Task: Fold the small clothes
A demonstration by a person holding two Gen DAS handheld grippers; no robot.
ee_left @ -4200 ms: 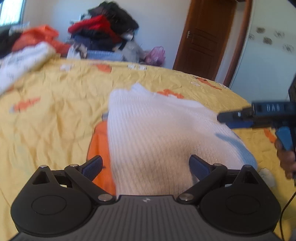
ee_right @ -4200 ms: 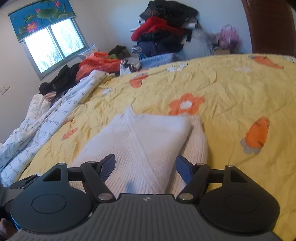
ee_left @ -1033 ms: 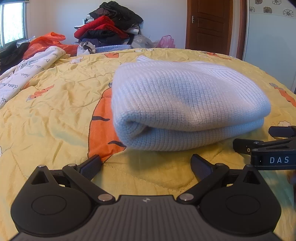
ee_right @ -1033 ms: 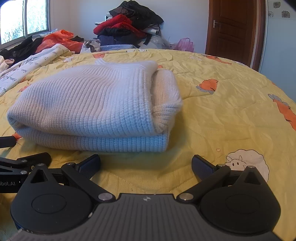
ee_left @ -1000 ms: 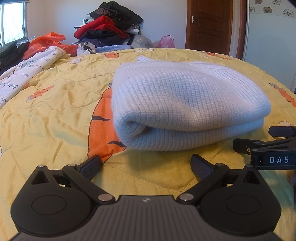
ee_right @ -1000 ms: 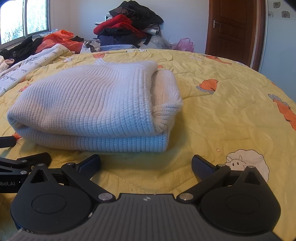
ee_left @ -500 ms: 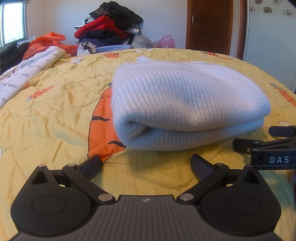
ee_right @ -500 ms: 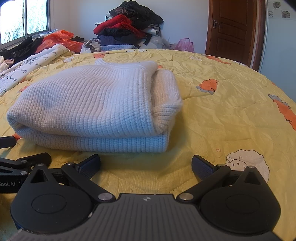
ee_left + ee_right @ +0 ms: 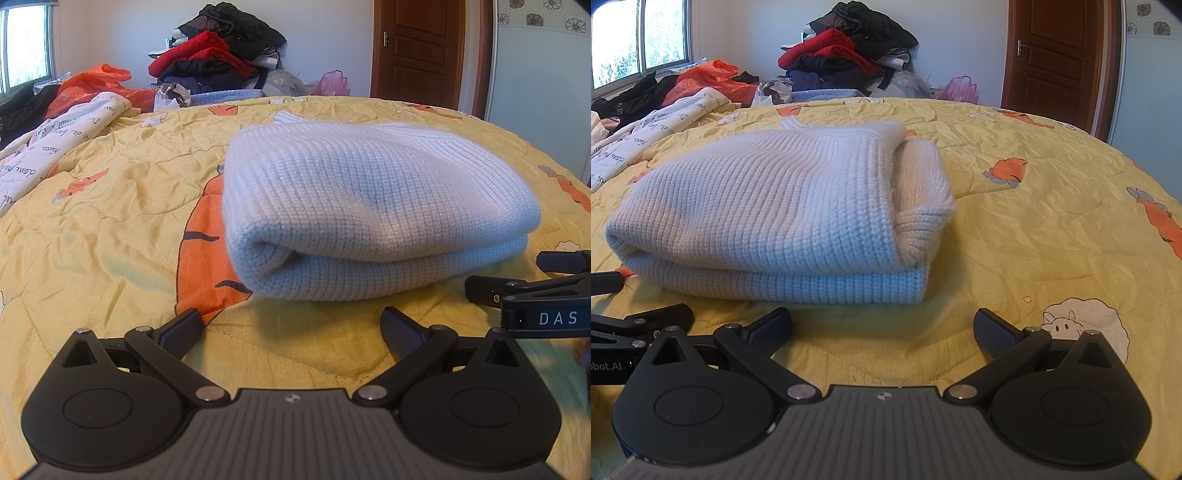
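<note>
A white knitted sweater [image 9: 369, 206] lies folded in a thick stack on the yellow bedspread [image 9: 92, 229]; it also shows in the right wrist view [image 9: 783, 214]. My left gripper [image 9: 291, 328] is open and empty, low over the bedspread just in front of the sweater's folded edge. My right gripper [image 9: 882, 328] is open and empty, just in front of the sweater's hem side. The right gripper also shows at the right edge of the left wrist view [image 9: 532, 288], beside the sweater.
A heap of dark and red clothes [image 9: 221, 55] sits past the far side of the bed. A white printed quilt [image 9: 48, 147] and an orange bag [image 9: 96, 85] lie at the far left. A brown door [image 9: 417, 51] stands at the back right.
Since 4.2 s ago both grippers have dropped low and drawn back off the sweater, which now lies folded over. Over the last second nothing has visibly moved.
</note>
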